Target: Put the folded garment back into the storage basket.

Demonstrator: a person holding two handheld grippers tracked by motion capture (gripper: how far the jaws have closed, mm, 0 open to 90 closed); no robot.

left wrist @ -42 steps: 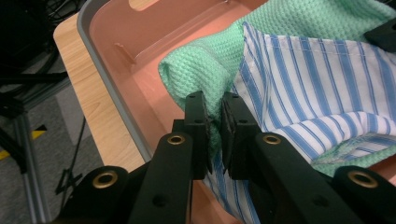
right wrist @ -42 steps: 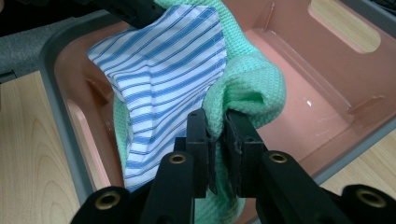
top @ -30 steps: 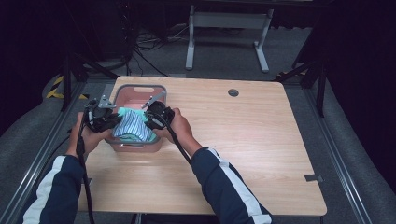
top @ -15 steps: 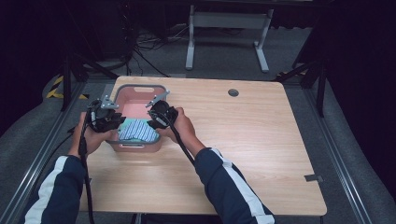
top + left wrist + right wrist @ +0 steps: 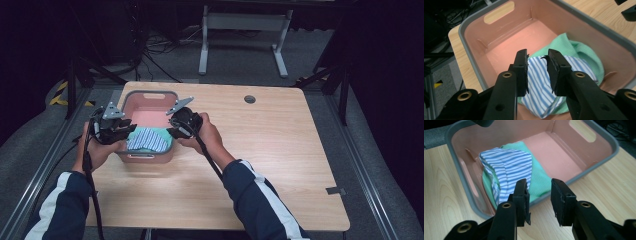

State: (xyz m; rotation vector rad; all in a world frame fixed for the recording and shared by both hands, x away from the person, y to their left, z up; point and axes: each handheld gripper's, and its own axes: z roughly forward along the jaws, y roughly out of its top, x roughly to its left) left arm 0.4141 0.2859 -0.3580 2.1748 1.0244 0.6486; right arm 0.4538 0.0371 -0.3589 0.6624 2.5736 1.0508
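A pink bin with a grey rim (image 5: pixel 150 93) stands on the left part of the table. A blue-and-white striped cloth (image 5: pixel 146 140) lies in it on top of a green cloth (image 5: pixel 163 132). My left gripper (image 5: pixel 128 128) hovers over the bin's left side. Its jaws (image 5: pixel 537 53) have just been opening and stand apart above the striped cloth (image 5: pixel 539 85), not pressing it. My right gripper (image 5: pixel 175 128) is at the bin's right rim. Its jaws (image 5: pixel 539 182) have also just been opening, with nothing between them, and the striped cloth (image 5: pixel 506 165) lies beyond them.
Bare wood of the table (image 5: pixel 280 165) stretches to the right of the bin, with a round cable hole (image 5: pixel 249 99) near the far edge. A metal stand (image 5: pixel 240 30) and floor cables lie beyond the table.
Both grippers have risen a little and drawn outward toward the bin's sides. The cloths, bunched between them before, now lie loose in the bin.
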